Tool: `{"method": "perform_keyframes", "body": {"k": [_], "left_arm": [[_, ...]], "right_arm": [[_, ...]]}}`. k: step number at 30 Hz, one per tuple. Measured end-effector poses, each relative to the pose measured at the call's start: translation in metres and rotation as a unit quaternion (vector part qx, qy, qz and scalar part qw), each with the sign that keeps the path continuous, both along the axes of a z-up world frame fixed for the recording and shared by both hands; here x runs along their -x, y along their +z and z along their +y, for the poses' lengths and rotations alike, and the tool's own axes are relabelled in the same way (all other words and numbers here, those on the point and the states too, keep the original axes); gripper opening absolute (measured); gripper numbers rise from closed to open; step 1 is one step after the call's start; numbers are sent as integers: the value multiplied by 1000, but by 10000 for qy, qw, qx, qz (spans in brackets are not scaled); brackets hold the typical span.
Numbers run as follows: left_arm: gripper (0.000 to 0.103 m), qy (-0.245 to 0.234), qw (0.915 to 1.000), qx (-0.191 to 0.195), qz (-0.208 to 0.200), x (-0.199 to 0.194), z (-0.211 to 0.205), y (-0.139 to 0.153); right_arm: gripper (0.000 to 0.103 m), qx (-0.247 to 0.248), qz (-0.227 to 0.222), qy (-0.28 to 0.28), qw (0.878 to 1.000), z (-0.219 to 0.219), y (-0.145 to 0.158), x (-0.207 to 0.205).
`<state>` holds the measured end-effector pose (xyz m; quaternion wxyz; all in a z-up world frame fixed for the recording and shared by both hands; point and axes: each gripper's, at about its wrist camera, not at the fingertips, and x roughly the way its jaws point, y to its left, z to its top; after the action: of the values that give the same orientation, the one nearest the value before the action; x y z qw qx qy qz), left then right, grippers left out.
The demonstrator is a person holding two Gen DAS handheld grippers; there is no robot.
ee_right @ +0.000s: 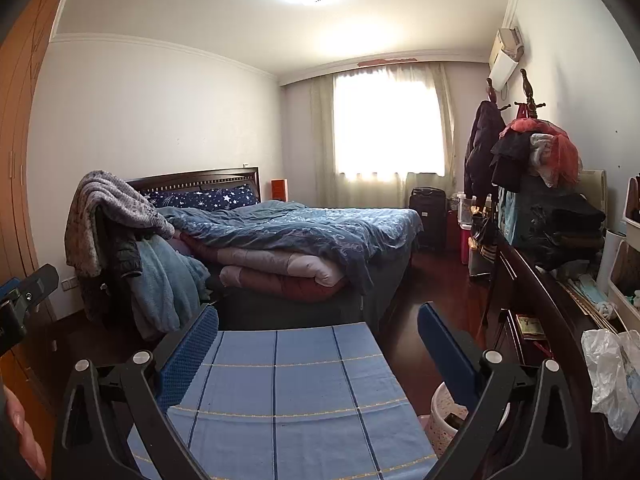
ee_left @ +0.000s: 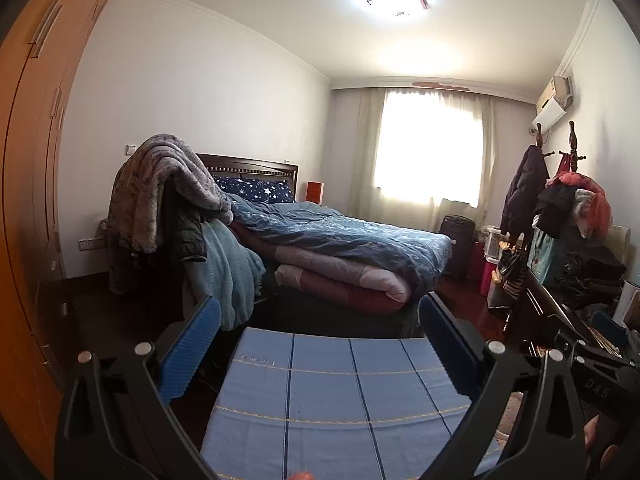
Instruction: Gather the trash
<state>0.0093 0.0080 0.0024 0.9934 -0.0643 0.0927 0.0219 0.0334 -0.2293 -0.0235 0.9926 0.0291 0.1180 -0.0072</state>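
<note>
- Our left gripper (ee_left: 320, 332) hangs released, holding nothing, above the blue cloth (ee_left: 340, 400).
- Our right gripper (ee_right: 318, 332) is likewise released.
- A plastic bag (ee_right: 612, 376) lies on the right bench (ee_right: 560, 308); a bin (ee_right: 444, 412) stands near right, beside the cloth.

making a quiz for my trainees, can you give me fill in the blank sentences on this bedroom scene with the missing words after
1. Both pairs of jaws, on the left gripper and the right gripper, stand ____.
2. The pillow on the bed is dark blue with white ____.
3. The crumpled white plastic bag lies on the dark ____ at the right.
4. The small bin stands on the ____.

Missing words: open; stars; dresser; floor
</note>
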Motion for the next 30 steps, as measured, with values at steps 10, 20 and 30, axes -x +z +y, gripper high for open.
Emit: {"method": "perform_keyframes", "body": {"k": [10,20,30], "left_arm": [[100,-121,9999,-103,-51,-1,-8,2],[100,-138,9999,-95,-35,-1,-8,1],[100,-207,9998,-54,37,-7,-6,-1]], "right_arm": [[99,-2,3,1,10000,-1,0,1],[99,-2,23,10,10000,-2,-2,1],[99,14,67,48,10000,-6,-9,1]]}}
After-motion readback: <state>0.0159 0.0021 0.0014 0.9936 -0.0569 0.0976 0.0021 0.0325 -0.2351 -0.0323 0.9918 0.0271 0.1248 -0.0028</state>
